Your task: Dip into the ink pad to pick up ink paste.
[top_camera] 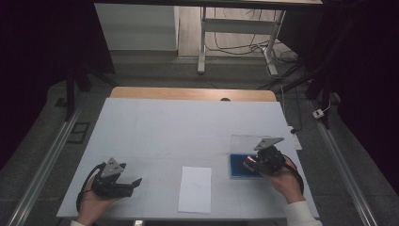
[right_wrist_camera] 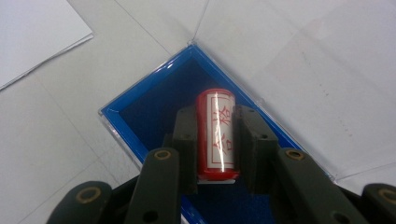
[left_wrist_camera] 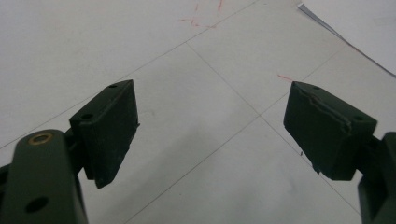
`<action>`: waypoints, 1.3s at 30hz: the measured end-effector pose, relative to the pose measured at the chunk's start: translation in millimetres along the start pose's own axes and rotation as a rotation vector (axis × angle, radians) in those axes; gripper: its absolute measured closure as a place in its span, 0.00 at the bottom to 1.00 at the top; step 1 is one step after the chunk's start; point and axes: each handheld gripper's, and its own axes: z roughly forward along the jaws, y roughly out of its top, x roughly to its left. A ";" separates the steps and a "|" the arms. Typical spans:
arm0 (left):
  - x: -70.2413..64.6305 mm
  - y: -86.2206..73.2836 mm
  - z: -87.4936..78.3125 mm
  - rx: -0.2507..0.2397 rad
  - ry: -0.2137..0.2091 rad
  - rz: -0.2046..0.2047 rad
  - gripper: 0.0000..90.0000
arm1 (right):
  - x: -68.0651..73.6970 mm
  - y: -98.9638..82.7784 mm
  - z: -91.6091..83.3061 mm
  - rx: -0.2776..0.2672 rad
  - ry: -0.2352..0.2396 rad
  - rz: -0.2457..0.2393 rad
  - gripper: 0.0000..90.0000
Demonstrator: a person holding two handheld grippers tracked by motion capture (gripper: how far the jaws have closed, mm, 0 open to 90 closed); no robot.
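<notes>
Over the blue tray point(right_wrist_camera: 140, 109) at the right of the table, the right gripper point(right_wrist_camera: 215, 140) pinches a red cylindrical stamp point(right_wrist_camera: 215, 133) between its 2 black jaws, which press on its 2 long sides. The stamp carries a white label with red characters and lies along the jaws, its rounded far end pointing past their tips. Below it is the tray's dark blue inside; whether the stamp touches that surface cannot be told. A clear lid point(right_wrist_camera: 299, 70) lies open flat on the table, touching the tray's far edge.

In the high view the right gripper point(top_camera: 256, 162) sits in the person's right hand point(top_camera: 282, 181) above the tray point(top_camera: 237, 168), the stamp point(top_camera: 249, 162) showing red at its tip and the lid point(top_camera: 247, 141) just beyond.

A white sheet of paper point(top_camera: 195, 189) lies near the table's front edge, between the 2 hands and apart from the tray.

At the left, the left gripper point(top_camera: 134, 182) rests low over the white table point(top_camera: 179, 127), its jaws spread wide with nothing between them, as the left gripper view point(left_wrist_camera: 212, 123) shows. Faint red marks point(left_wrist_camera: 201, 18) sit on the table beyond them.
</notes>
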 end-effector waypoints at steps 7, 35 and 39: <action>-0.5 0.5 0.1 -0.002 0.001 -0.001 0.20 | 1.2 -0.6 0.2 -0.005 -0.011 -0.011 0.78; 1.9 1.8 -2.9 -0.014 0.000 -0.003 0.20 | 9.4 9.6 -32.7 -0.166 -0.042 -0.004 0.78; 1.7 1.7 -2.4 -0.013 0.000 0.000 0.20 | 8.2 10.2 -40.1 -0.193 -0.029 -0.001 0.78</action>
